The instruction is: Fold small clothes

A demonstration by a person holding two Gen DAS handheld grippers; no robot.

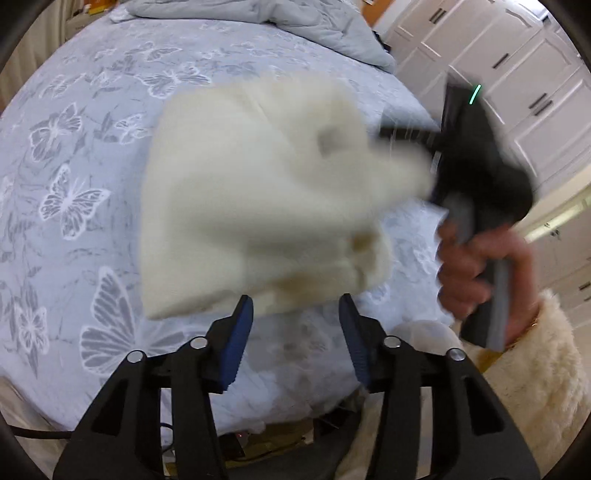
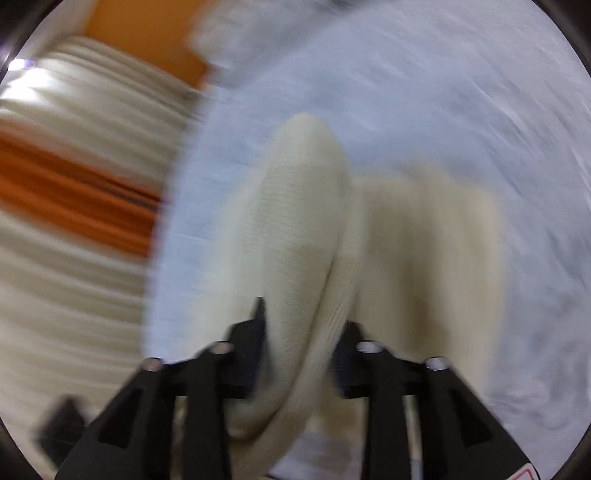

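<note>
A cream knit garment (image 1: pixel 258 199) hangs in the air above the bed, blurred by motion. In the left wrist view my right gripper (image 1: pixel 424 162) holds it by its right end, with a hand on the grip. My left gripper (image 1: pixel 297 306) is open and empty just below the garment's lower edge. In the right wrist view the garment (image 2: pixel 303 229) runs between my right gripper's (image 2: pixel 301 321) fingers, which are shut on a thick fold of it. The rest of the cloth trails to the right.
A light blue bedsheet (image 1: pixel 74 177) with white butterflies covers the bed. A grey duvet (image 1: pixel 258 18) is bunched at the far end. White cabinets (image 1: pixel 517 74) stand to the right. Cream and orange curtains (image 2: pixel 74 184) show at the left of the right wrist view.
</note>
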